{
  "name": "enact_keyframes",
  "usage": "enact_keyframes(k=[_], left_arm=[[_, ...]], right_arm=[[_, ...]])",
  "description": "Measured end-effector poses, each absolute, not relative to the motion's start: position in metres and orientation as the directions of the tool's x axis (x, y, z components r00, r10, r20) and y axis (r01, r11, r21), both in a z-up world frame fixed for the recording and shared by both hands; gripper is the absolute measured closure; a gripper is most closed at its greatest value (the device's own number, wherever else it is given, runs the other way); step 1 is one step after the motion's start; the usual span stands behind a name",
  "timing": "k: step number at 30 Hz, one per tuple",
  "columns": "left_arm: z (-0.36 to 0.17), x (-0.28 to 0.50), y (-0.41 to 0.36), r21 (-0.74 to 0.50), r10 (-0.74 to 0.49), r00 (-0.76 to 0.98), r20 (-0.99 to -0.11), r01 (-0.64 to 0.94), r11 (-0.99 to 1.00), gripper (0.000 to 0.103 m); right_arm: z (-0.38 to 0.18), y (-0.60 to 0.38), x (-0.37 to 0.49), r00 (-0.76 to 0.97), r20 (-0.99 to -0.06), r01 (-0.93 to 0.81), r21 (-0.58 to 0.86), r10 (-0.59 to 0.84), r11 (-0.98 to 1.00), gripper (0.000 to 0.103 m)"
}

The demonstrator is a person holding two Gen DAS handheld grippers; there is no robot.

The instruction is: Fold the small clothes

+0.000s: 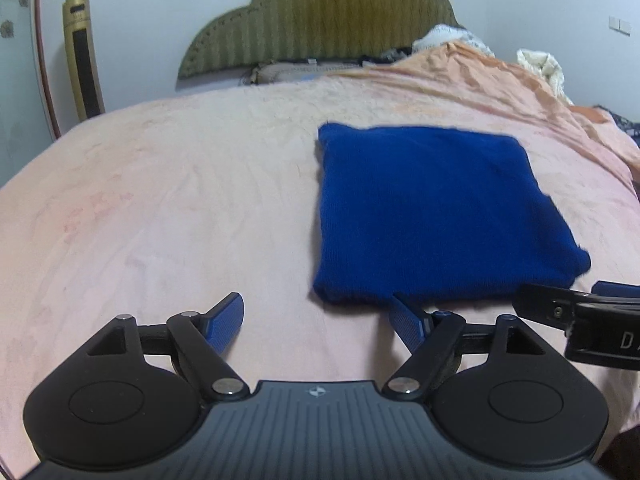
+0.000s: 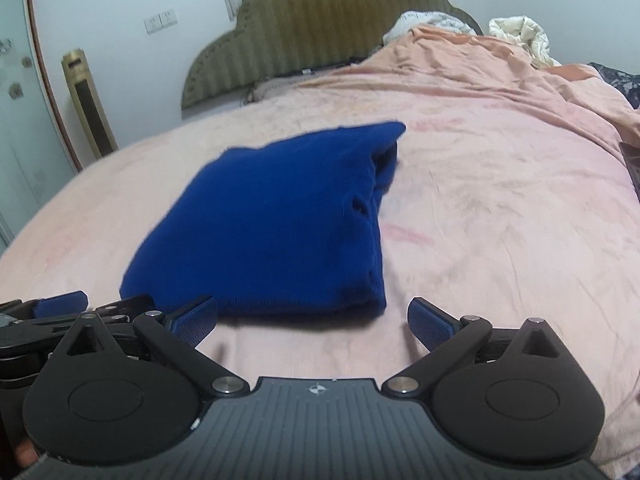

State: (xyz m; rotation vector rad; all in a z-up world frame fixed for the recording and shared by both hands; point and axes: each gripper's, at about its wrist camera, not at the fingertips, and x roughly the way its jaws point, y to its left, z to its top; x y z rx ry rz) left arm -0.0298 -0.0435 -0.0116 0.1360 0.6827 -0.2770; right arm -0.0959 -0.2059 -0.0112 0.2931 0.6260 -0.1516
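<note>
A blue knitted garment point(image 1: 432, 212) lies folded into a thick rectangle on the pink bedspread point(image 1: 160, 208). My left gripper point(image 1: 318, 312) stands open just in front of the garment's near left corner, with only bedspread between its blue pads. Part of the right gripper point(image 1: 580, 320) shows at the right edge of the left wrist view. In the right wrist view the folded garment point(image 2: 272, 224) lies ahead and to the left. My right gripper point(image 2: 312, 314) is open wide at the garment's near edge, its pads clear of the cloth. The left gripper point(image 2: 60, 308) shows at the left edge.
A padded olive headboard point(image 1: 332, 24) stands at the far end of the bed. Rumpled orange bedding point(image 1: 500, 76) and white cloth point(image 1: 540, 66) are heaped at the far right. A gold tower fan point(image 1: 82, 56) stands by the wall on the left.
</note>
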Motion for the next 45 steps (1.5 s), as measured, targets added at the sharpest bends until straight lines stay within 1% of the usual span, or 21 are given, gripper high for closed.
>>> enact_keyframes(k=[3, 14, 21, 26, 45], left_arm=[[-0.013, -0.029, -0.041, 0.034, -0.199, 0.723, -0.662, 0.294, 0.955, 0.023], [-0.013, -0.031, -0.032, 0.062, -0.142, 0.725, -0.674, 0.247, 0.967, 0.023], [-0.014, -0.034, -0.03, 0.072, -0.132, 0.725, -0.676, 0.243, 0.967, 0.023], [-0.015, -0.033, -0.032, 0.08, -0.118, 0.725, -0.678, 0.233, 0.969, 0.019], [-0.015, -0.035, -0.029, 0.077, -0.115, 0.715, -0.689, 0.23, 0.97, 0.018]], right_arm=[[-0.013, -0.199, -0.096, 0.787, -0.615, 0.226, 0.214, -0.048, 0.95, 0.0], [-0.013, -0.188, -0.1, 0.775, -0.628, 0.228, 0.18, -0.067, 0.957, 0.0], [-0.014, -0.185, -0.102, 0.76, -0.644, 0.238, 0.147, -0.09, 0.96, 0.0], [-0.016, -0.183, -0.102, 0.751, -0.653, 0.234, 0.13, -0.094, 0.963, 0.0], [-0.015, -0.188, -0.109, 0.753, -0.651, 0.239, 0.137, -0.095, 0.961, 0.0]])
